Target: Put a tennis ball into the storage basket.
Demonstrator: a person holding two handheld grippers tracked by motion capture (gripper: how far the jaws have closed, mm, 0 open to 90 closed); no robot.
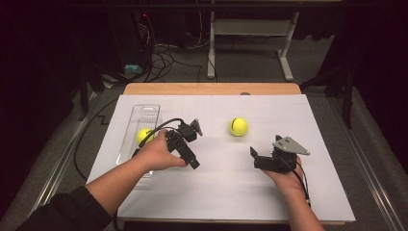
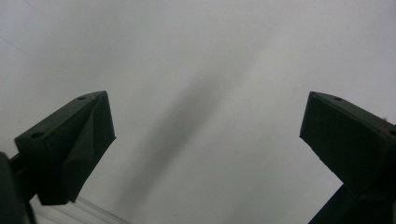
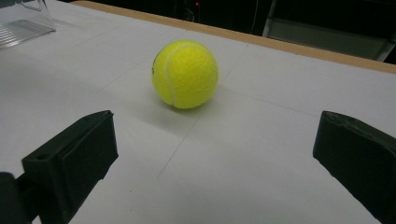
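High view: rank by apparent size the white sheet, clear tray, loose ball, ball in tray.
1. White sheet, largest by far.
2. Clear tray.
3. Loose ball.
4. Ball in tray: looks smaller, but the left hand partly hides it, so the two balls may well match.

Fuzzy yellow-green felt tennis ball (image 3: 185, 73) with a smooth pale seam line, matt and slightly napped. Second yellow felt ball (image 1: 143, 135) of the same look, lying in the clear glossy plastic tray (image 1: 142, 113) with ribbed floor and shiny edges. Matt white paper-like sheet (image 1: 231, 183) over the worktop, smooth, with faint thin creases or ruled lines. Pale wooden worktop edge (image 1: 211, 88), satin-finished. Left claw (image 2: 205, 154) of matt black plastic, slightly grainy, with small screw holes. Right claw (image 3: 210, 158) likewise matt black plastic with flat rubbery-looking pads. Grey three-cornered plate (image 1: 290, 145), dull metal-like, perforated. Dark cloth sleeve (image 1: 67, 211), matt.
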